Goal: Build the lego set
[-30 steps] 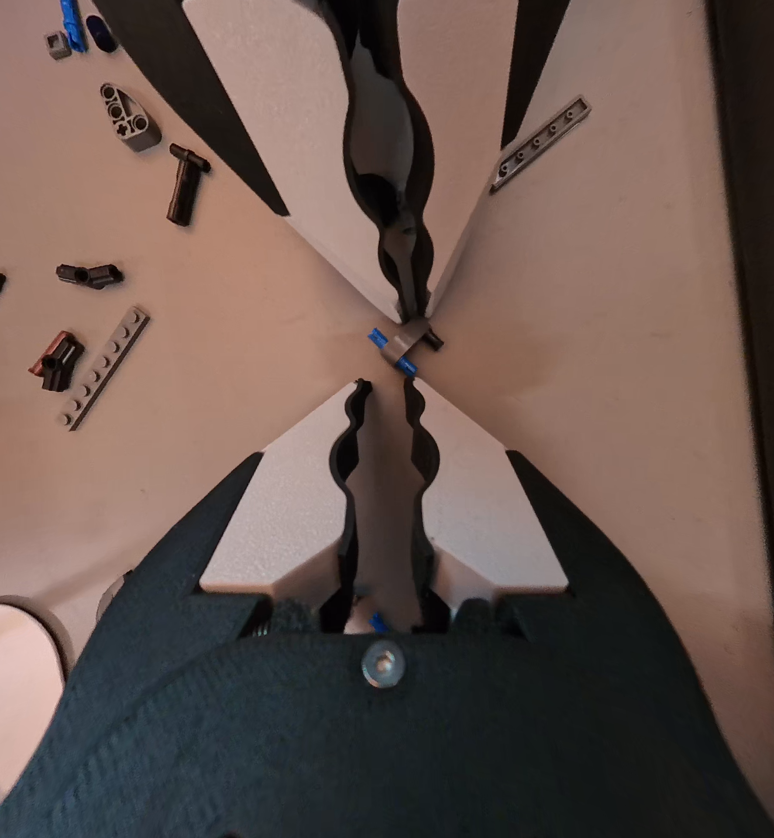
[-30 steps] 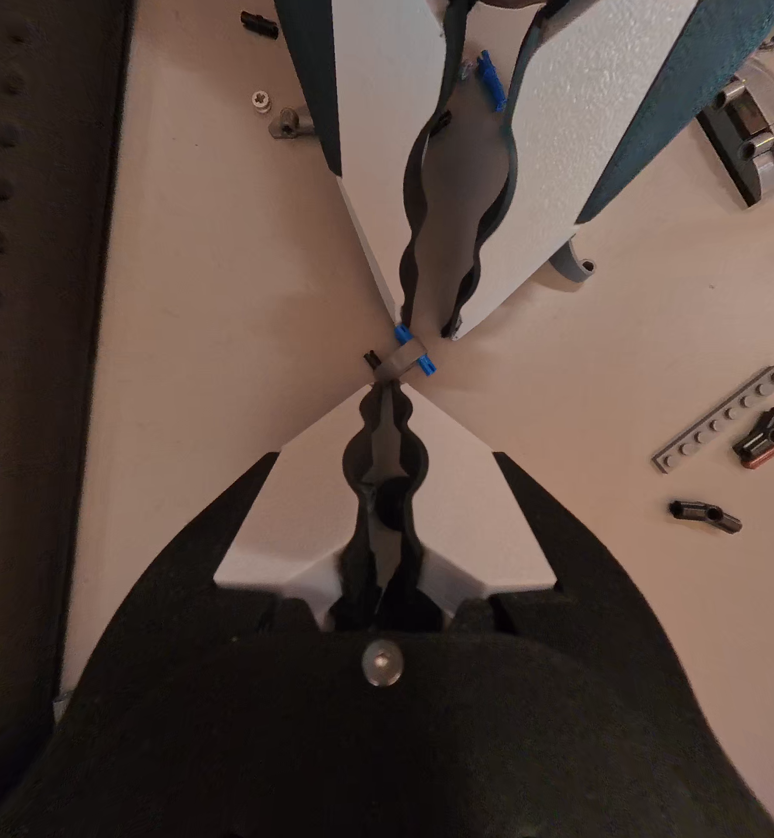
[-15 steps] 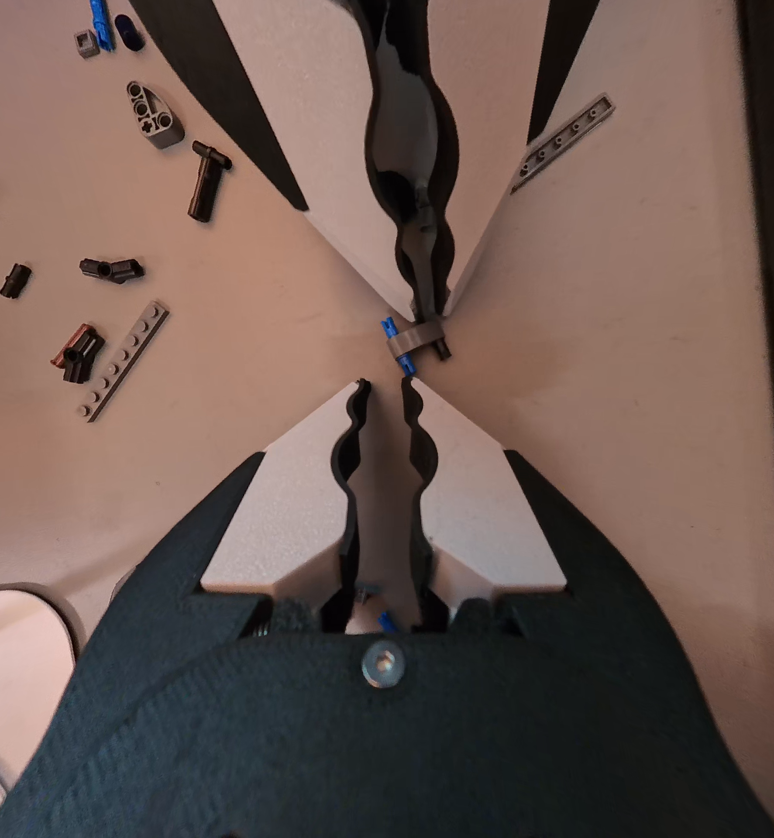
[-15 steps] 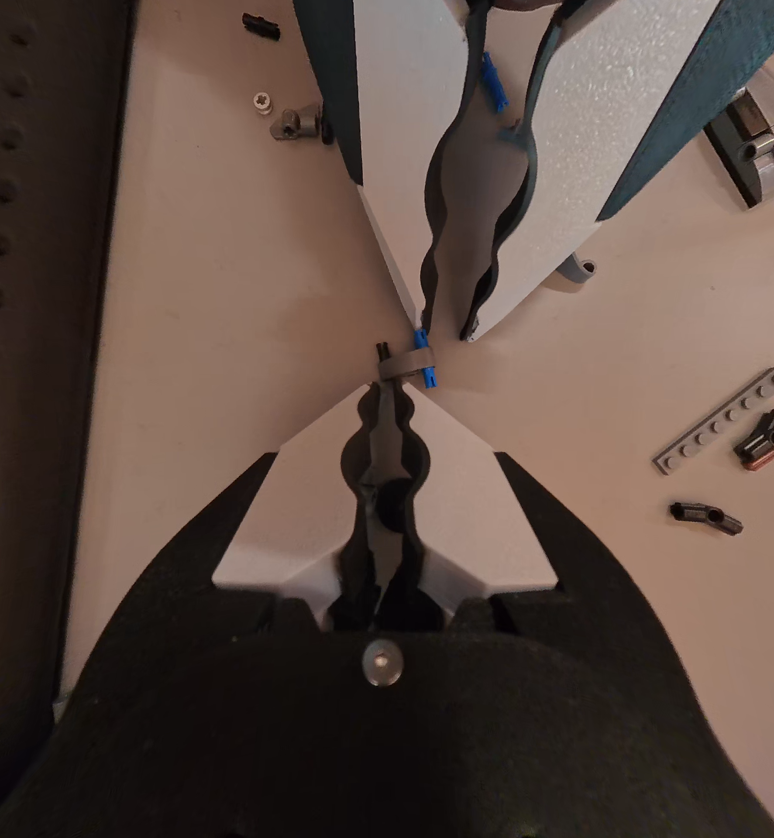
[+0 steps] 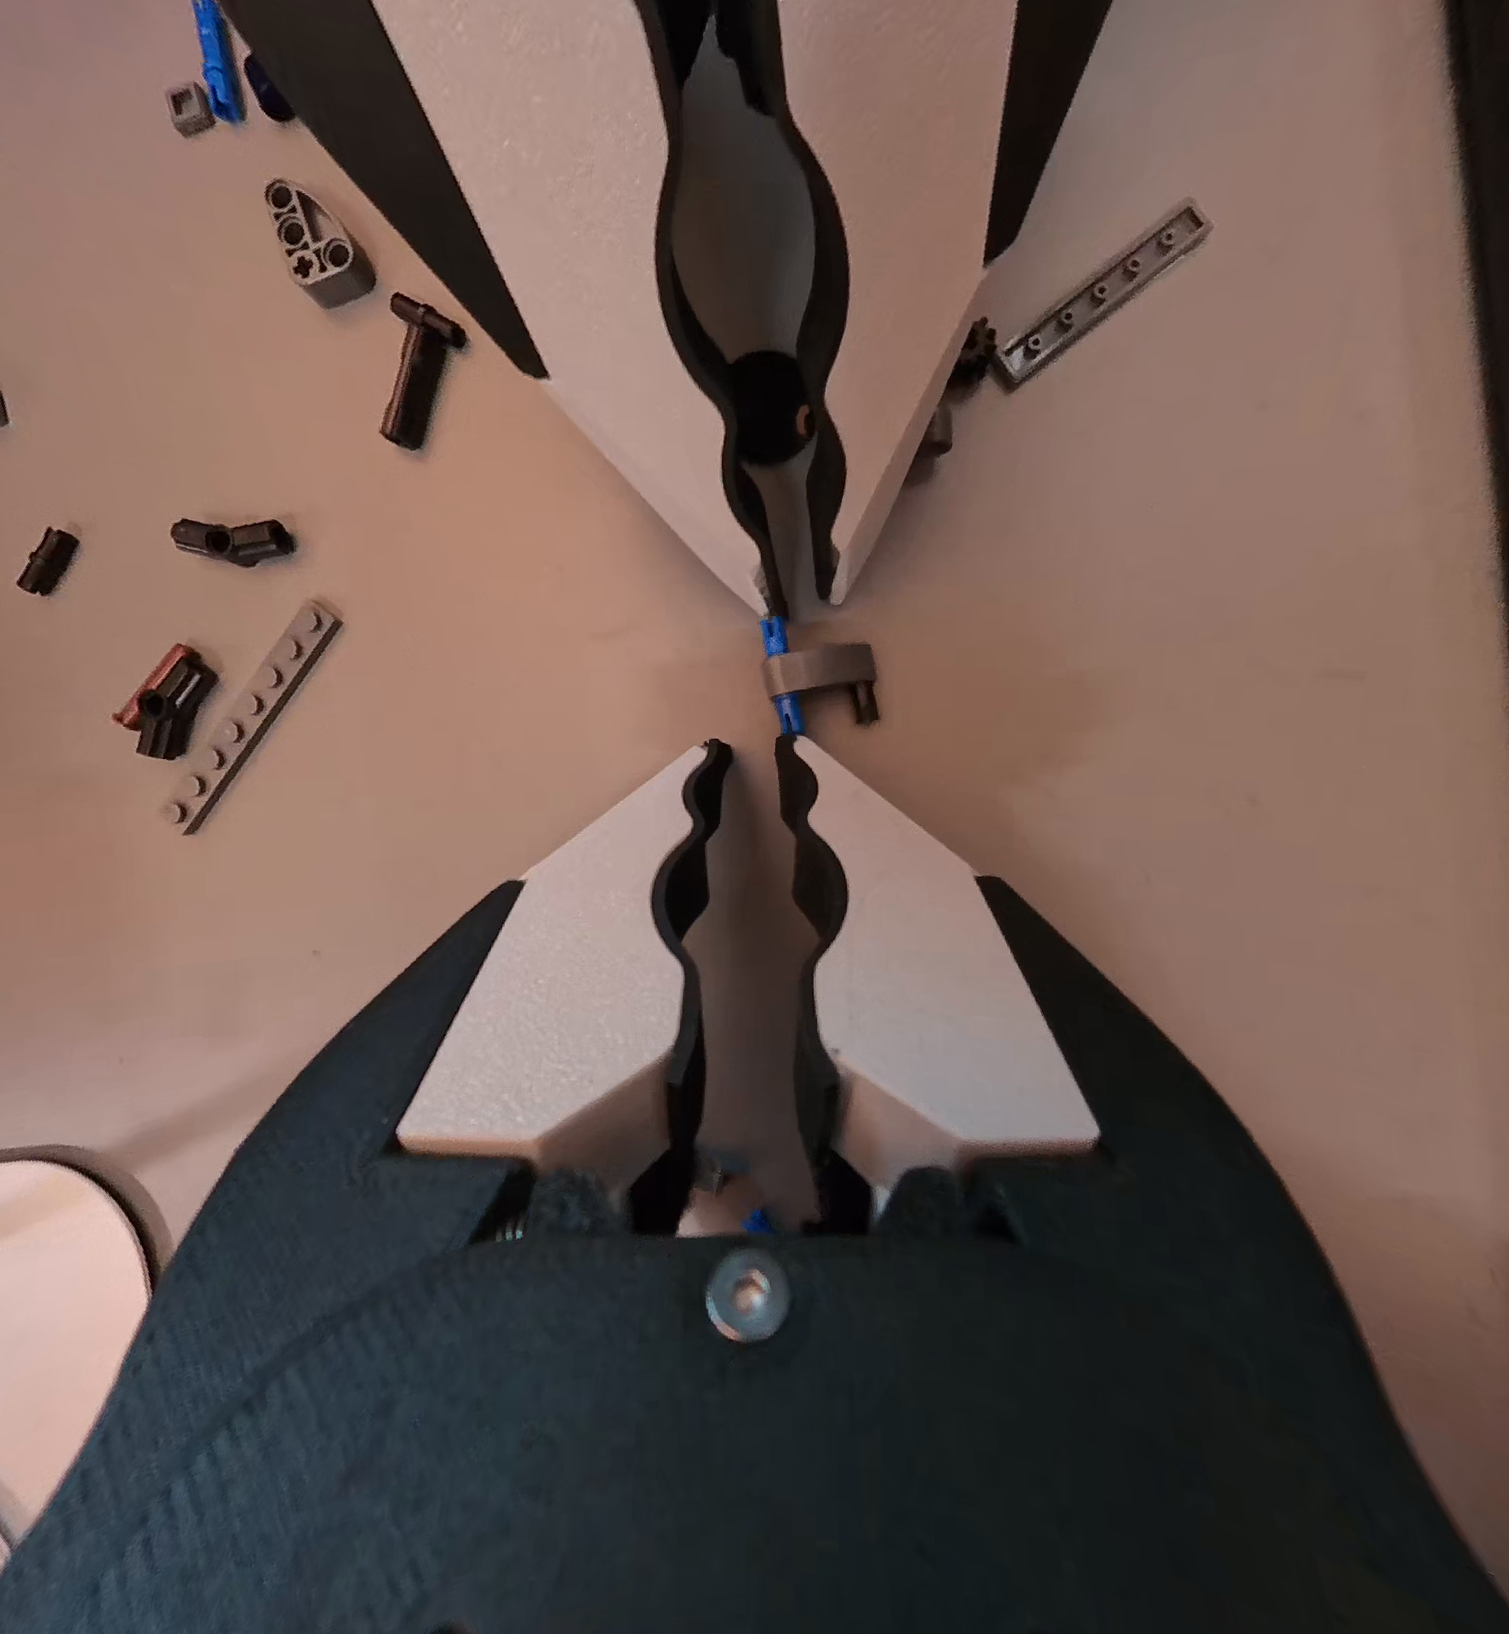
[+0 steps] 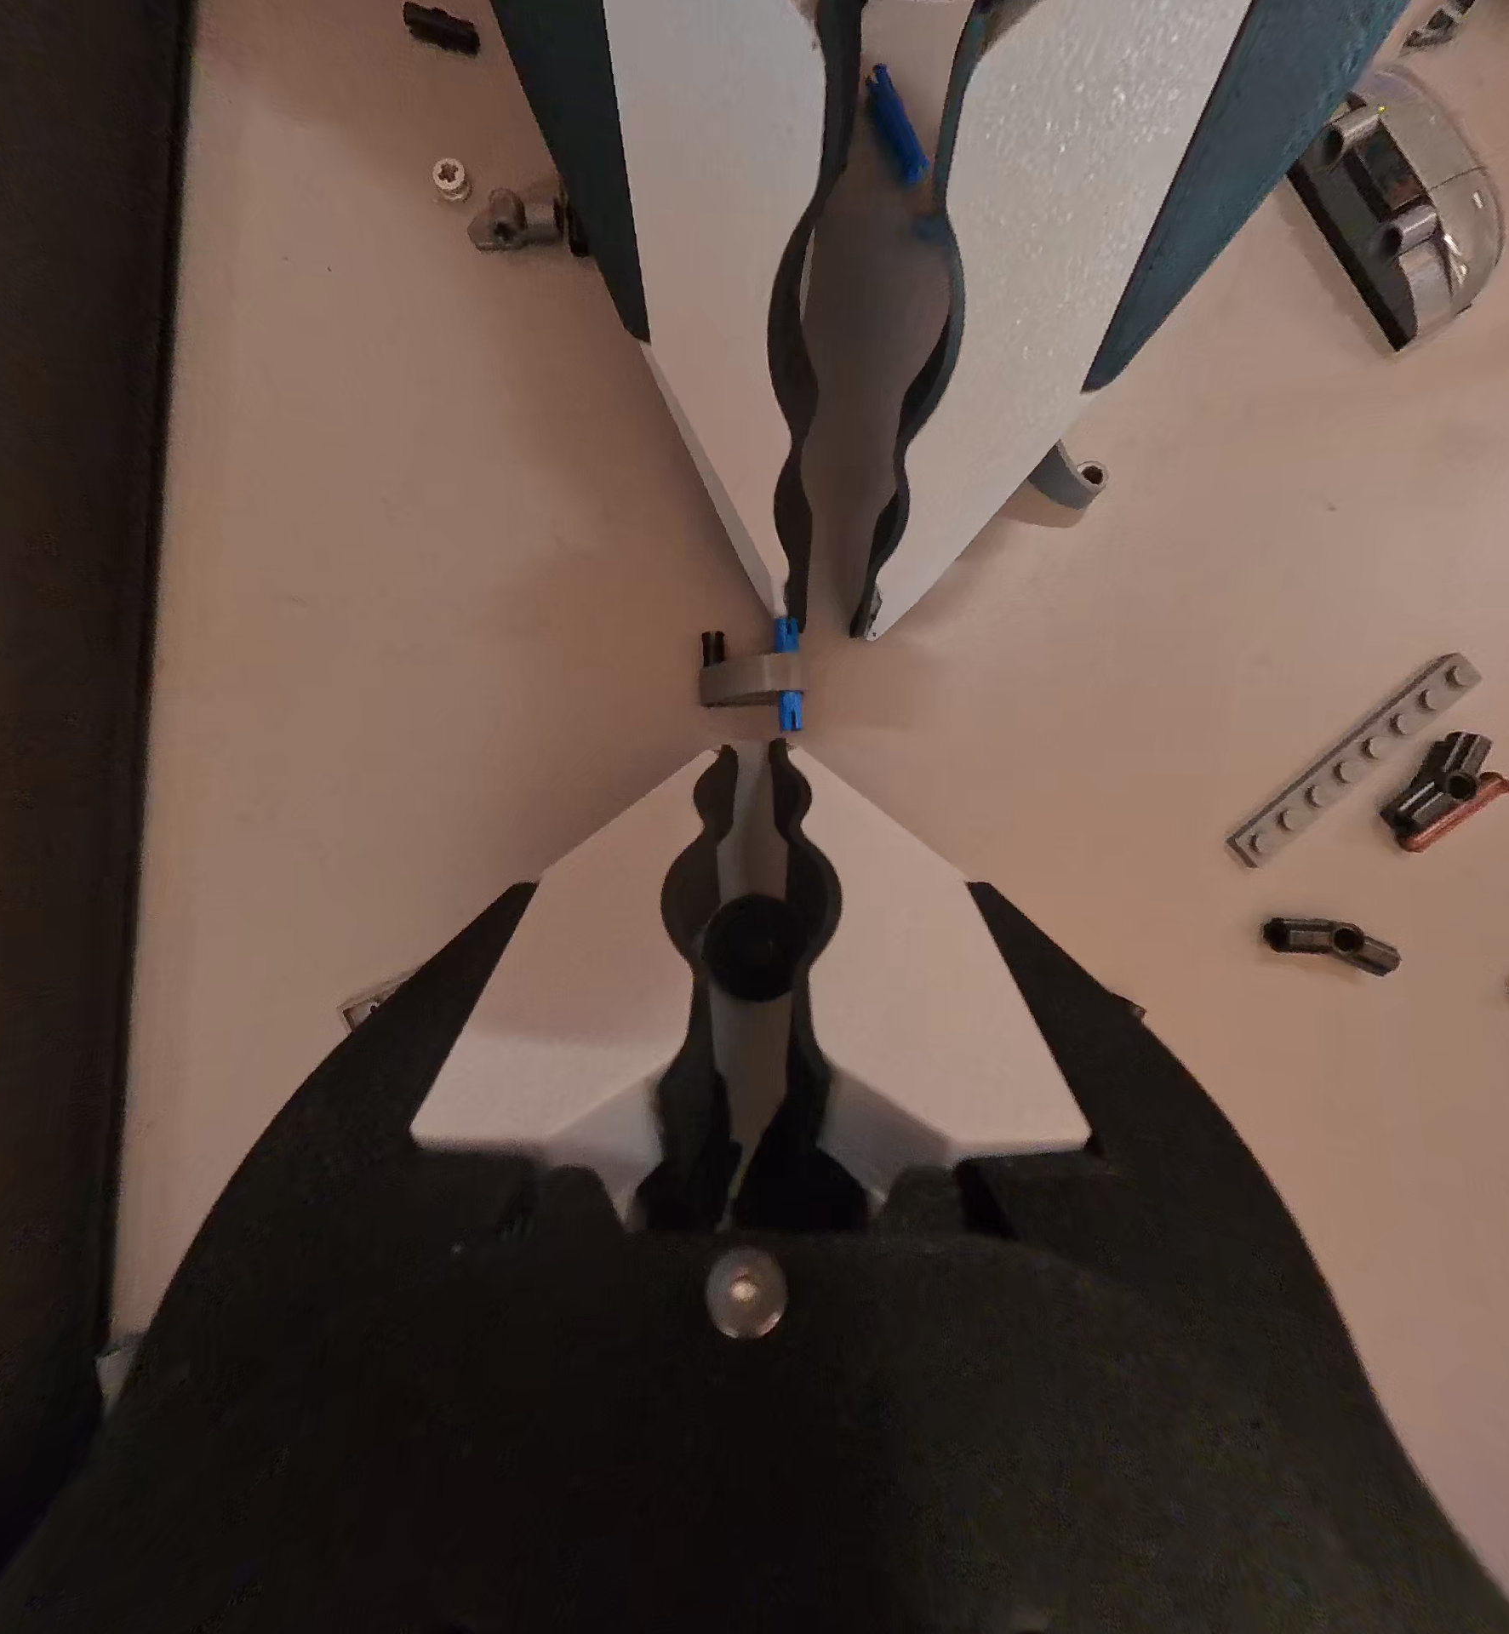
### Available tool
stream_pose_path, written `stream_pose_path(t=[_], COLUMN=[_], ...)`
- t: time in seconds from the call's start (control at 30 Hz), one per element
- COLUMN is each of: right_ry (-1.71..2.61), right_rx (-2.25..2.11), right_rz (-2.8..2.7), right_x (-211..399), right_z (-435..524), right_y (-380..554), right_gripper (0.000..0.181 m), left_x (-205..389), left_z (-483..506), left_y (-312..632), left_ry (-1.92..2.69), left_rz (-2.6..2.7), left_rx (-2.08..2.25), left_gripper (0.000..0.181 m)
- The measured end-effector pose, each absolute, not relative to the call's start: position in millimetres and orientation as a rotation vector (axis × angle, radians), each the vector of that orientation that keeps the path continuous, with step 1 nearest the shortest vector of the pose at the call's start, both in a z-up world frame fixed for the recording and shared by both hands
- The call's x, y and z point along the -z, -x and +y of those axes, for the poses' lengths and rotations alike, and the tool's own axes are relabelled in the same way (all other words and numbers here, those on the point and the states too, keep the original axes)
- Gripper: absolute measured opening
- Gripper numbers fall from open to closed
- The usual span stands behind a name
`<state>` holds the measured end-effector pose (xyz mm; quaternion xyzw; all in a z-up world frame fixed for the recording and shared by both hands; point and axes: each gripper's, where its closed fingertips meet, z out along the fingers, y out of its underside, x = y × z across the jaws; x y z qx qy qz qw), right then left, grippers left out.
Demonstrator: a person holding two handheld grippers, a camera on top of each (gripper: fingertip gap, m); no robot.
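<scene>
Left gripper (image 5: 749,747): fingers slightly parted, gripping nothing. Right gripper (image 6: 752,750): fingers nearly closed, and no contact with a part is visible. The grey liftarm (image 5: 817,665), carrying a blue pin (image 5: 784,679) and a black pin (image 5: 862,703), lies on the table (image 5: 1175,707) between the opposing fingertips, just beyond each pair.

No readable text, label, brand, number or sign shows in either view.
</scene>
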<state>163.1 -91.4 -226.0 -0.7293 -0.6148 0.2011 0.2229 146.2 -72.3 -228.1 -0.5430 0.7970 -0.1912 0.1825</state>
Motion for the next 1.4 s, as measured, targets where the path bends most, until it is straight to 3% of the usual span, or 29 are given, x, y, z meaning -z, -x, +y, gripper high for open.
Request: stream_pose_path(t=[1.13, 1.2, 1.4], right_ry=[2.048, 2.049, 2.021], right_rx=[-0.532, -0.533, -0.571], right_rz=[-1.585, -1.579, -1.535], right_x=[223, 223, 217], right_z=[-75, -74, -70], right_y=[-171, -172, -173], right_gripper=[0.008, 0.008, 0.009], left_x=[223, 219, 205], left_z=[-45, -45, -48], left_y=[-140, -139, -131], left_ry=[1.610, 1.598, 1.547], left_rz=[2.103, 2.071, 2.021], left_rx=[0.415, 0.422, 0.409], left_gripper=[0.010, 0.001, 0.000])
